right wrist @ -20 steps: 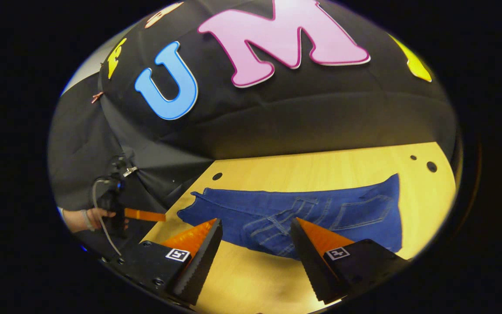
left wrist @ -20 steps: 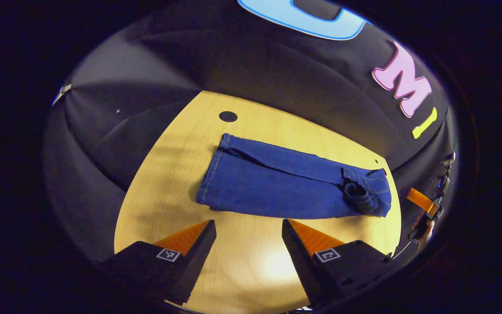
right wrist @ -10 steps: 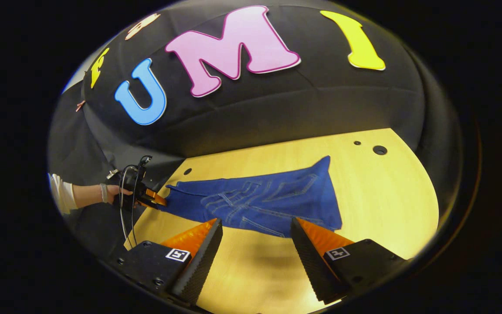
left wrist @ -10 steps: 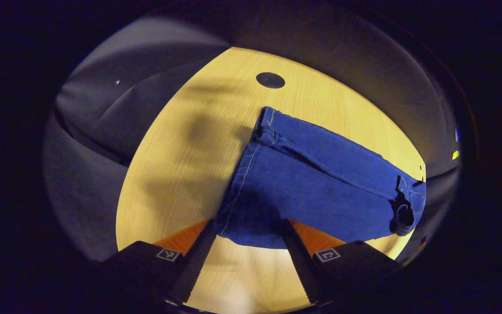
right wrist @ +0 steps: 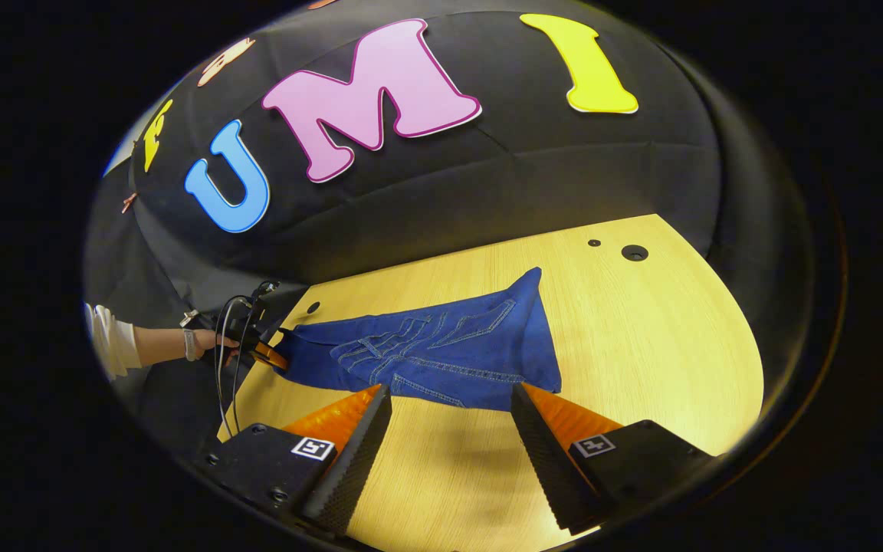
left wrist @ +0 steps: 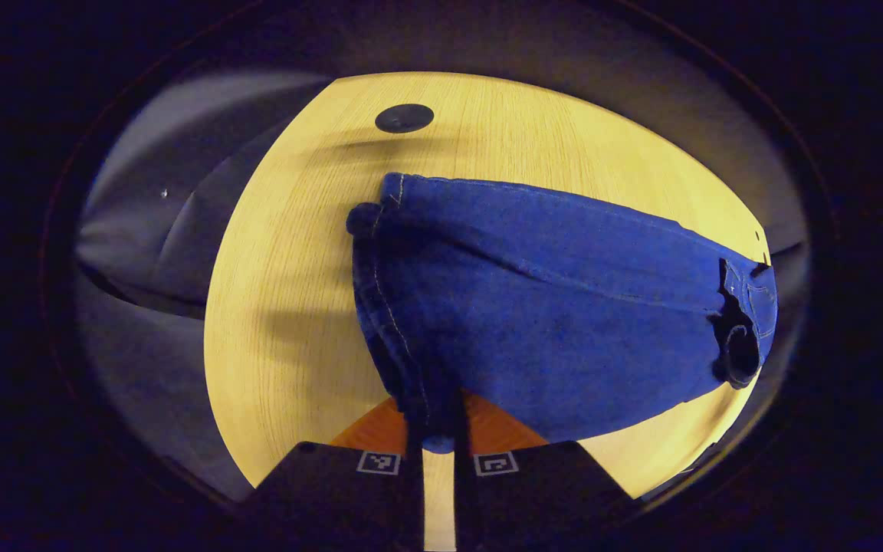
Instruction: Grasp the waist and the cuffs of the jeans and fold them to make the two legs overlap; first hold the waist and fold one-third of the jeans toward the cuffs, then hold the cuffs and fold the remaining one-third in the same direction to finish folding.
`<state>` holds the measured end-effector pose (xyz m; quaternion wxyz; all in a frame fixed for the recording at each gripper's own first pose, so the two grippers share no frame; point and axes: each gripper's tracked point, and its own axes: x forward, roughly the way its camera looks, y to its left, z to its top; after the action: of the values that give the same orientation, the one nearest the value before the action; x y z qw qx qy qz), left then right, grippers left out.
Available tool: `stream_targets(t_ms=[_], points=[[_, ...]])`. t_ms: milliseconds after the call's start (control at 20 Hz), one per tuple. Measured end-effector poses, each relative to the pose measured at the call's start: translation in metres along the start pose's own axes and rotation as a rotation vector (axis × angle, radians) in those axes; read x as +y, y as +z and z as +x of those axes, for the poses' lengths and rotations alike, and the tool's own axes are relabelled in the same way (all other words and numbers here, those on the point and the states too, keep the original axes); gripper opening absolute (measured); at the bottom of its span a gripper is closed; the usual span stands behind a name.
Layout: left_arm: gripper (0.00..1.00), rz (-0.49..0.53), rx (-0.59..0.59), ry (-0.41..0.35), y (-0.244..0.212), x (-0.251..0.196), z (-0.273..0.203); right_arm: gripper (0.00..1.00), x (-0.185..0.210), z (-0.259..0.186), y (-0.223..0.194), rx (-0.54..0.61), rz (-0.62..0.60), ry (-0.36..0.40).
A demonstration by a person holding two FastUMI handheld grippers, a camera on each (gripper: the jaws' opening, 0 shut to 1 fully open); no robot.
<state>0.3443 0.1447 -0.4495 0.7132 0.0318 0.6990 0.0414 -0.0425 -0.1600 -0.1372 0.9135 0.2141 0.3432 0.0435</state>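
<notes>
I clamp my left gripper [left wrist: 438, 437] on the jeans' [left wrist: 564, 307] cuffs to fold them, right gripper [right wrist: 449, 429] spread, waiting

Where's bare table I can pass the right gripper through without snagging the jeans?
Bare wood lies right of the jeans, from the waist edge out to the two holes, and along the near edge under the open right gripper. Crowded: the cuff end, where the left gripper is shut on the denim.
</notes>
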Motion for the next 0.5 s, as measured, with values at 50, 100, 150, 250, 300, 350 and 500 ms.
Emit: stream_targets(t_ms=[50, 100, 150, 250, 300, 350, 500], points=[[0.17, -0.006, -0.001, -0.029, -0.001, -0.005, -0.005, 0.96, -0.001, 0.0, -0.001, 0.004, -0.001, -0.003], [0.15, -0.019, -0.017, -0.073, 0.001, -0.016, -0.012, 0.96, -0.002, 0.0, 0.0, 0.006, 0.001, -0.004], [0.14, -0.015, -0.047, -0.115, 0.005, -0.026, -0.024, 0.96, -0.002, -0.001, 0.002, 0.003, 0.004, -0.001], [0.14, 0.064, -0.114, -0.158, 0.013, -0.044, -0.057, 0.96, -0.006, -0.003, 0.007, -0.007, 0.016, 0.004], [0.14, 0.112, -0.154, -0.183, 0.018, -0.058, -0.078, 0.96, -0.008, -0.004, 0.01, -0.013, 0.024, 0.005], [0.14, 0.15, -0.197, -0.206, 0.026, -0.074, -0.103, 0.96, -0.009, -0.005, 0.013, -0.02, 0.033, 0.007], [0.14, 0.24, -0.315, -0.337, 0.056, -0.141, -0.184, 0.96, -0.006, -0.008, 0.026, -0.05, 0.061, 0.023]])
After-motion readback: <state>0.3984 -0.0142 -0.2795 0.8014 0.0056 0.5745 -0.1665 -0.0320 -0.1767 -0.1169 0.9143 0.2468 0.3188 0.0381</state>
